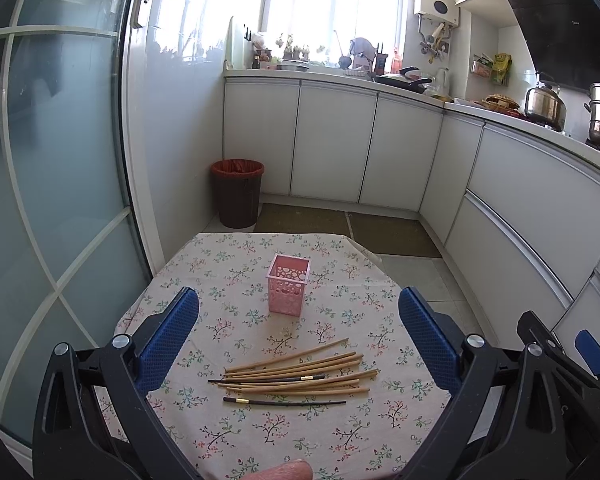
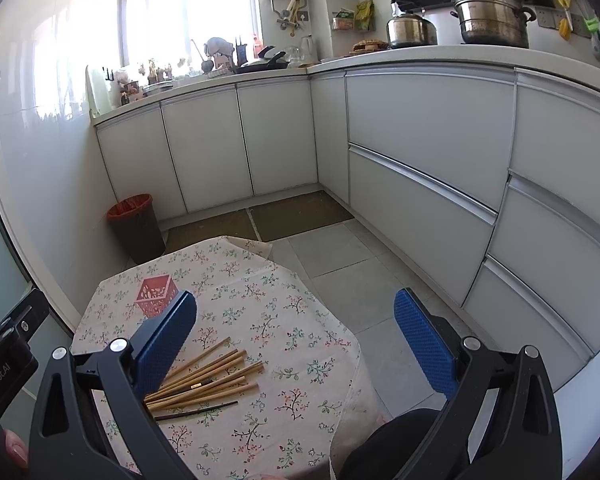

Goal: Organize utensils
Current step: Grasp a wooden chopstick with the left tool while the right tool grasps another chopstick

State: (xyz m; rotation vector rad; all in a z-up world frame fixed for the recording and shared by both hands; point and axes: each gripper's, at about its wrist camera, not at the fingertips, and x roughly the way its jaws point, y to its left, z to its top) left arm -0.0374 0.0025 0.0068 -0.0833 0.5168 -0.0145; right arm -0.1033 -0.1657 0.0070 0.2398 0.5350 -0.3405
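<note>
Left wrist: chopsticks [image 1: 296,376] between spread fingers [image 1: 168,344].

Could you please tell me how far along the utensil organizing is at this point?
Nothing looks done: the pink holder stands empty. Nothing is in hand; the left gripper and right gripper are both open. Left: all the chopsticks, lying loose on the tablecloth.

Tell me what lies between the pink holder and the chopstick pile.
Nothing: in the left wrist view only bare floral tablecloth separates the pink perforated plastic holder from the wooden chopstick pile.
</note>
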